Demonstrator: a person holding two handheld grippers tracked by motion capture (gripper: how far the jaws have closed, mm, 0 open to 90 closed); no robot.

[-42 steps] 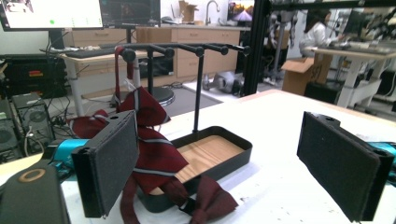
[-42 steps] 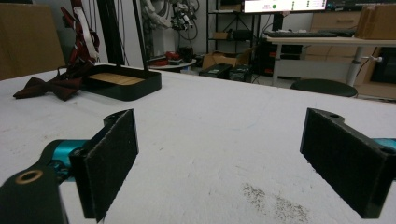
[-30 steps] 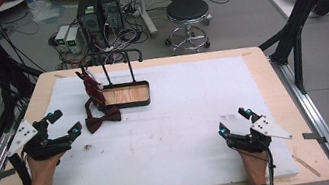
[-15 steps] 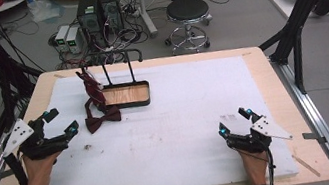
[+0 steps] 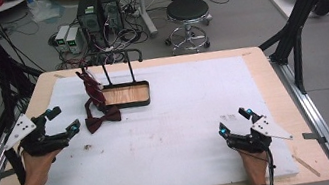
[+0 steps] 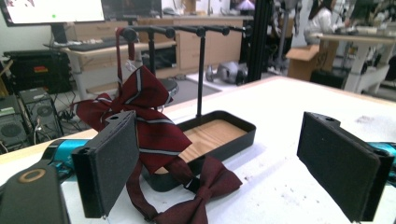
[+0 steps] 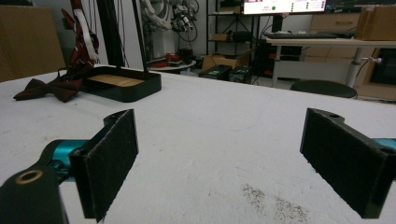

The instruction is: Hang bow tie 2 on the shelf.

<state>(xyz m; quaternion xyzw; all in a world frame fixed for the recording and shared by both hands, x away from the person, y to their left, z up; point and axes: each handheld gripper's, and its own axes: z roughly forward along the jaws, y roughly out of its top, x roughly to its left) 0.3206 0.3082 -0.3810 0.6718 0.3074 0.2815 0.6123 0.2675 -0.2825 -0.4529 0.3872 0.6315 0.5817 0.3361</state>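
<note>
left gripper (image 5: 58,123) pulled back toward left edge since a second ago, no longer next to bow tie; right gripper (image 5: 236,122) unmoved. left jaws spread wide, empty, aimed at plain bow tie (image 5: 102,119) lying flat on white surface (image 5: 182,120), touching tray front corner. striped bow tie (image 5: 92,87) hangs by strap from black stand (image 5: 116,60), draped over wooden tray (image 5: 126,96). right jaws released too, empty, parked near front right. likely left lining up for flat tie, hanging it next.
</note>
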